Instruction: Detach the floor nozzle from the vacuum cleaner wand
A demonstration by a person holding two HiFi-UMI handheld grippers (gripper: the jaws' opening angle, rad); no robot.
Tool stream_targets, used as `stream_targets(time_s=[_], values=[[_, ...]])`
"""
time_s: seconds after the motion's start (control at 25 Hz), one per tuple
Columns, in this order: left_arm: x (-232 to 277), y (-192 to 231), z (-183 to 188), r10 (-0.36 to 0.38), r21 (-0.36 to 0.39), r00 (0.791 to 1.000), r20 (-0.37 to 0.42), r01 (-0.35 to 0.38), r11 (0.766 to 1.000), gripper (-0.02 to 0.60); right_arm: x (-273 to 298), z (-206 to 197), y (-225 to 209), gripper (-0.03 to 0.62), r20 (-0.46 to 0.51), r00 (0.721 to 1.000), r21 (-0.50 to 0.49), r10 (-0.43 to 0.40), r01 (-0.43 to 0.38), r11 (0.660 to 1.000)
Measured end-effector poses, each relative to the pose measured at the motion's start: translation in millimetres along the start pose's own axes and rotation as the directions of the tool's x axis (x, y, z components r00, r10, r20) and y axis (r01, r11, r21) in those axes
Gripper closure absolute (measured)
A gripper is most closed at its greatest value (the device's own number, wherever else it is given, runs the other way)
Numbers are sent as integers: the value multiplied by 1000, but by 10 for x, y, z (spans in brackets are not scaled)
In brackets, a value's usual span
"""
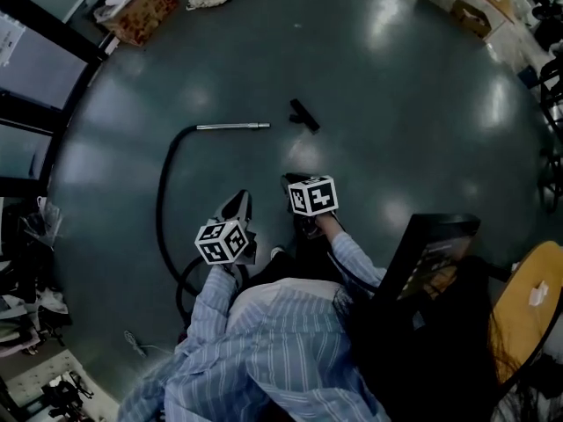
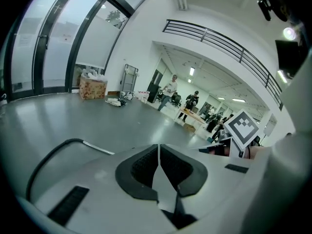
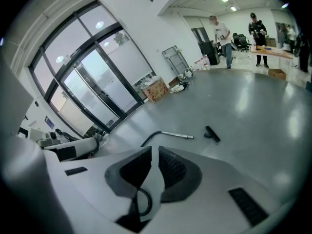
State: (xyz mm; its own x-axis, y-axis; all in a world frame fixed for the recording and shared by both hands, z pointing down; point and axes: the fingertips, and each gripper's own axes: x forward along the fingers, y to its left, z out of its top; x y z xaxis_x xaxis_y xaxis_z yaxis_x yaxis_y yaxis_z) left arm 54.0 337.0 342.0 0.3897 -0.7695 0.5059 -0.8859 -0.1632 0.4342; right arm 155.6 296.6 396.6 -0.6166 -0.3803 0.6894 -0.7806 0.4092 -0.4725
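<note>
Nearest the head camera: striped sleeves (image 1: 264, 341) at the lower edge, reaching out over the dark floor (image 1: 396, 77). At the end of the left sleeve, left hand-held gripper (image 1: 240, 199). Seen in its own view, pads pressed flat together, nothing between them. At the end of the right sleeve, right hand-held gripper (image 1: 293, 181). In its own view all but closed, only a thin slit between the pads, and empty. Both held above the floor, well apart from the vacuum parts.

Further out, toward the middle of the floor: floor nozzle (image 1: 304, 114), black, lying flat, already off the wand. Near it but not touching, free end of the metal wand (image 1: 233, 127), also lying on the floor. Black hose (image 1: 165, 192) curving from the wand's other end back toward the person's feet. Toward the far left edge of the floor, by the glass wall, printed cardboard box (image 1: 141, 11). At the right edge, yellow chair (image 1: 532, 301). On the far side of the hall, in the gripper views, several people standing near tables, too small for detail.
</note>
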Motion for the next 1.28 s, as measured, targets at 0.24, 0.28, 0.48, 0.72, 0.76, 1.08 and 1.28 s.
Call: stream_targets(time_s=[0.24, 0.28, 0.48, 0.72, 0.76, 1.08, 1.28], values=[[-617, 248, -352, -23, -8, 999, 29, 24, 1000, 561, -76, -521, 598, 544, 0, 1000, 19, 4, -4, 1000], [-696, 274, -380, -27, -15, 999, 31, 28, 1000, 561, -112, -575, 676, 544, 1, 1000, 29, 0, 0, 1000], [-1160, 346, -755, -64, -16, 998, 25, 64, 998, 561, -261, -1142, 1046, 544, 4, 1000, 62, -18, 18, 998], [-1350, 156, -1048, -110, -4, 994, 2, 110, 994, 561, -507, -1589, 1146, 544, -17, 999, 49, -46, 47, 998], [-1351, 102, -1040, -114, 4, 993, 8, 114, 993, 561, -564, -1587, 1134, 543, -13, 999, 44, -50, 51, 998], [-1272, -186, -853, -101, 24, 993, 68, 99, 995, 561, -833, -1437, 941, 543, 24, 999, 18, -30, 29, 999], [-1267, -438, -906, -86, -28, 994, 70, 88, 996, 561, -1076, -1456, 849, 544, 11, 1000, 4, -16, 16, 1000]])
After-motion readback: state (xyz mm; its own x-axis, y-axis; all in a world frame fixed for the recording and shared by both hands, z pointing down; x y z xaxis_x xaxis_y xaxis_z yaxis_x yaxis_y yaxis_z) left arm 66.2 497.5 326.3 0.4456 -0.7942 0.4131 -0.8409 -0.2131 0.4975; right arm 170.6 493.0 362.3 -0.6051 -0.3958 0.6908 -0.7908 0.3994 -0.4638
